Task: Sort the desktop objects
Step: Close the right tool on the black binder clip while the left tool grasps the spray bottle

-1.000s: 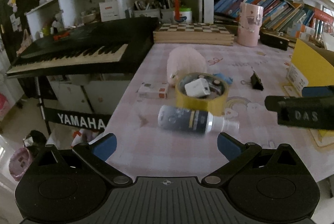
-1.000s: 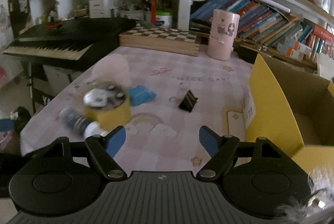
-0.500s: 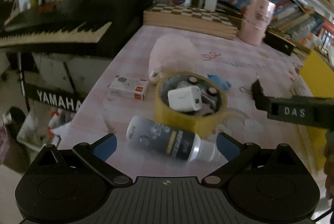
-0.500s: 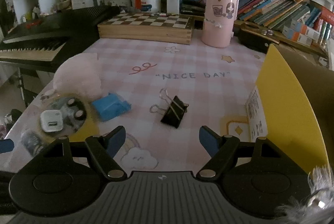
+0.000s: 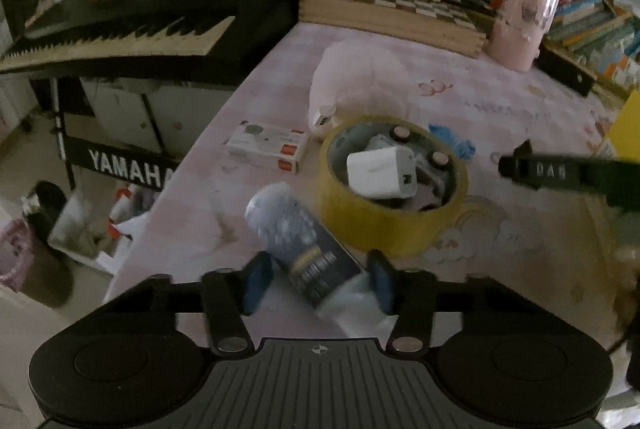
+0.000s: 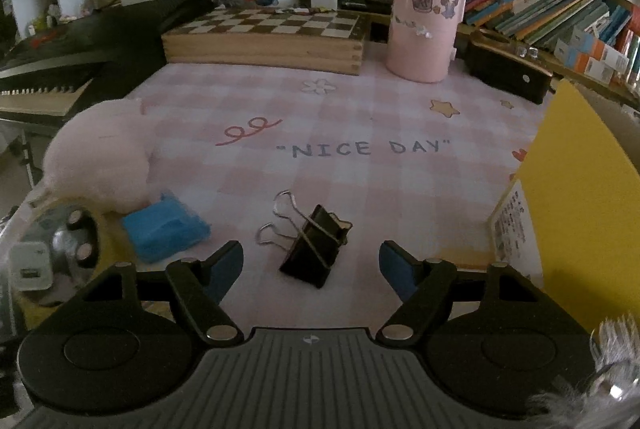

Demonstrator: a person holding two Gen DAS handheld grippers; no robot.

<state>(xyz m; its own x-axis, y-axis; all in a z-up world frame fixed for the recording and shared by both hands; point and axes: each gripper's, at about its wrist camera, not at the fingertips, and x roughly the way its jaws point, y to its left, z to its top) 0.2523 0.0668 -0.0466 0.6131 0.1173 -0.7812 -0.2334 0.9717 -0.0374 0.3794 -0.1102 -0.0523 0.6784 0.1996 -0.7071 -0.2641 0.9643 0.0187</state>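
Observation:
A dark spray bottle (image 5: 308, 249) with a white cap lies on the pink checked tablecloth, its cap end towards the camera. My left gripper (image 5: 318, 281) is closing on it, and both blue pads sit against its sides. In the right wrist view a black binder clip (image 6: 316, 249) lies just ahead, between the fingers of my right gripper (image 6: 311, 261). Those jaws are closing slightly, but the pads stand well clear of the clip. The right gripper's body (image 5: 560, 173) also shows at the right edge of the left wrist view.
A yellow tape roll (image 5: 392, 213) holding a white charger (image 5: 380, 173) sits behind the bottle. Nearby are a pink plush (image 5: 360, 81), a small white box (image 5: 268, 149) and a blue packet (image 6: 166, 229). A yellow box (image 6: 580, 189) stands right; chessboard (image 6: 264, 37), pink cup (image 6: 428, 17) and keyboard (image 5: 140, 25) behind.
The left jaws have come in from wide open onto the bottle, which has swung from crosswise to lengthwise between them. The right gripper has moved forward and down towards the binder clip.

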